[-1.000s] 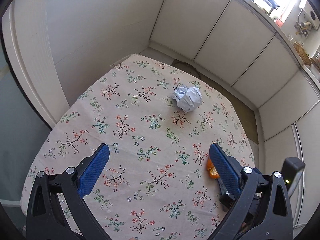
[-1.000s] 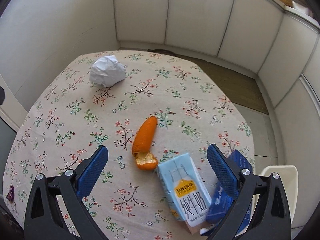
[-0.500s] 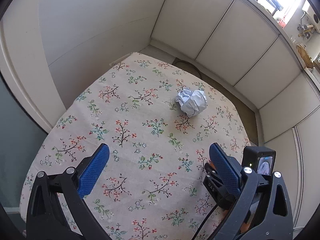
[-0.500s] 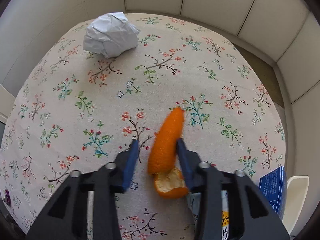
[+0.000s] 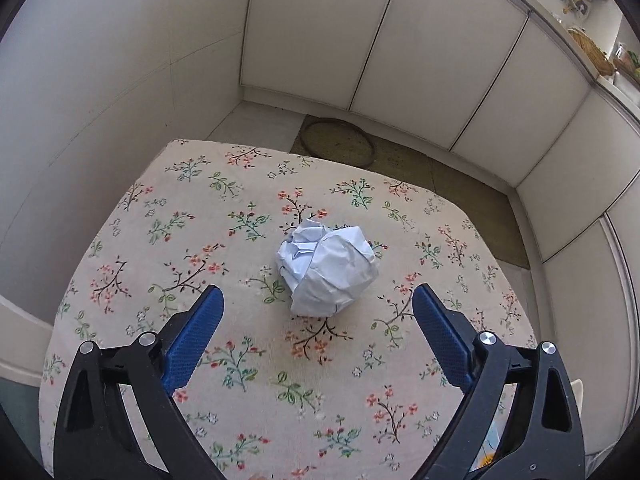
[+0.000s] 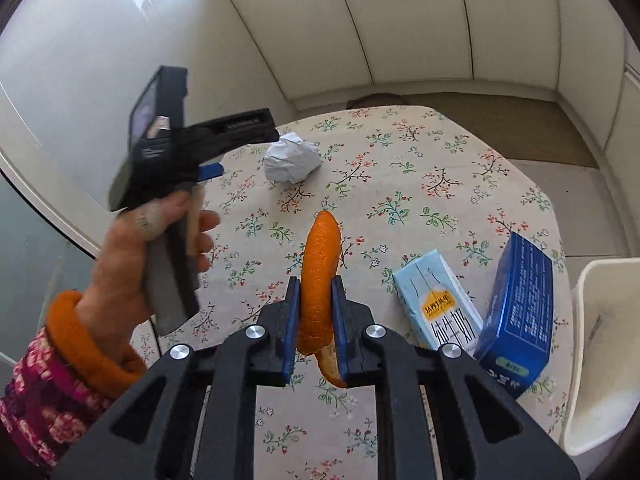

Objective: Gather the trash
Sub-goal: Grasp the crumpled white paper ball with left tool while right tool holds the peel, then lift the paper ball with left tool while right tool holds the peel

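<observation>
Jaws of the right gripper [image 6: 314, 300] are pinching the orange peel [image 6: 319, 272]; left gripper [image 5: 318, 308] is hovering wide, just closing slightly, near the paper ball [image 5: 328, 270].

Right claw [image 6: 314, 300] closed on orange peel [image 6: 319, 276], apparently lifted; left claw [image 5: 318, 304] neared paper ball [image 5: 328, 270].

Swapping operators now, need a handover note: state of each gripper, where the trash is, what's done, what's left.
Right gripper: jaws just closed, shut on the orange peel, lifted off the tablecloth.
Left gripper: open, jaws just narrowed slightly, nothing between them; paper ball lies just ahead of it.
On the table: milk carton, with the blue box tilted beside it.
Done: peel gripped.
Left: bin the peel, then paper ball, carton and box. No bin clearly in view.
</observation>
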`<state>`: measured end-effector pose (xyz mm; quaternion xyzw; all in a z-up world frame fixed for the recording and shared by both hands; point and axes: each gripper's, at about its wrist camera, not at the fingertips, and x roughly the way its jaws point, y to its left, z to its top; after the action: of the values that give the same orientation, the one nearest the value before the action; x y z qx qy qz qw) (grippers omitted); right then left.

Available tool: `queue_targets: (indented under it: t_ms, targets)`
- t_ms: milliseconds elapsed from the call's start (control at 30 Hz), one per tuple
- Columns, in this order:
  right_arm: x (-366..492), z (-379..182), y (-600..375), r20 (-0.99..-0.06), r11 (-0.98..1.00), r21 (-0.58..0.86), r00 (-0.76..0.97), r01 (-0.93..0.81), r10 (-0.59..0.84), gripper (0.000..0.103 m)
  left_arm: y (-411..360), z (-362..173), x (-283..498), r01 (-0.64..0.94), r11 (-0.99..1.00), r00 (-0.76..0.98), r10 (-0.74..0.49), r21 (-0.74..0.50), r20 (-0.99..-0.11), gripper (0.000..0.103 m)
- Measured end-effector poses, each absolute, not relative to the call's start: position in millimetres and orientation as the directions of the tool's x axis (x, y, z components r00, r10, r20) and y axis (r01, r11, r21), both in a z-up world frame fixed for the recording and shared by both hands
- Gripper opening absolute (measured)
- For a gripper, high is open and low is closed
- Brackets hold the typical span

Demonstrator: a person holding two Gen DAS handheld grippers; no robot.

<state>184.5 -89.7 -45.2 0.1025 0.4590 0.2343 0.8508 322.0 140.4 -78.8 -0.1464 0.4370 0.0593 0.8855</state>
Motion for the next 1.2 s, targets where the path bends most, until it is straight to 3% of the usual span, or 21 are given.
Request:
queue_targets:
  t_ms: [133, 233, 267, 333, 400, 467, 933, 1200]
  targets:
    - [181.0, -51.8, -101.4, -0.738, 0.872, 0.398, 0.465, -0.285, 0.489, 0.015, 141.7, -101.7, 341.3, -0.222, 0.958, 0.61, -0.011, -0.184, -0.792, 0.075]
    - [181.1, -58.4, -111.2, -0.727, 0.862, 0.422, 0.464, -0.279, 0.506, 0.015, 135.7, -111.4, 347.8, -0.168, 0.967, 0.605, -0.051, -0.19, -0.795, 0.058]
    - [180.4, -58.0, -114.2, -0.72, 0.861, 0.424, 0.472, -0.28, 0.508, 0.015, 133.1, -113.1, 348.6, -0.149, 0.971, 0.601, -0.062, -0.187, -0.797, 0.048]
    - [179.2, -54.1, -116.3, -0.711, 0.86, 0.423, 0.485, -0.285, 0.51, 0.015, 129.3, -112.9, 345.9, -0.123, 0.974, 0.599, -0.082, -0.193, -0.796, 0.041]
    - [175.5, -48.1, -117.4, -0.701, 0.857, 0.425, 0.493, -0.292, 0.515, 0.016, 124.4, -107.3, 338.7, -0.097, 0.976, 0.597, -0.098, -0.193, -0.796, 0.025]
    - [168.7, -39.8, -116.9, -0.687, 0.857, 0.411, 0.513, -0.309, 0.515, 0.016, 116.3, -98.0, 328.8, -0.068, 0.982, 0.6, -0.1, -0.175, -0.794, 0.016]
    - [110.1, 15.0, -140.5, -0.577, 0.846, 0.397, 0.62, -0.355, 0.531, 0.016, 83.1, -14.7, 171.0, -0.042, 0.992, 0.755, -0.047, -0.119, -0.654, 0.011]
    - [75.8, 50.7, -169.4, -0.509, 0.865, 0.361, 0.704, -0.349, 0.496, 0.016, 88.5, 44.6, 95.6, -0.045, 0.971, 0.871, -0.076, -0.234, -0.485, 0.011]
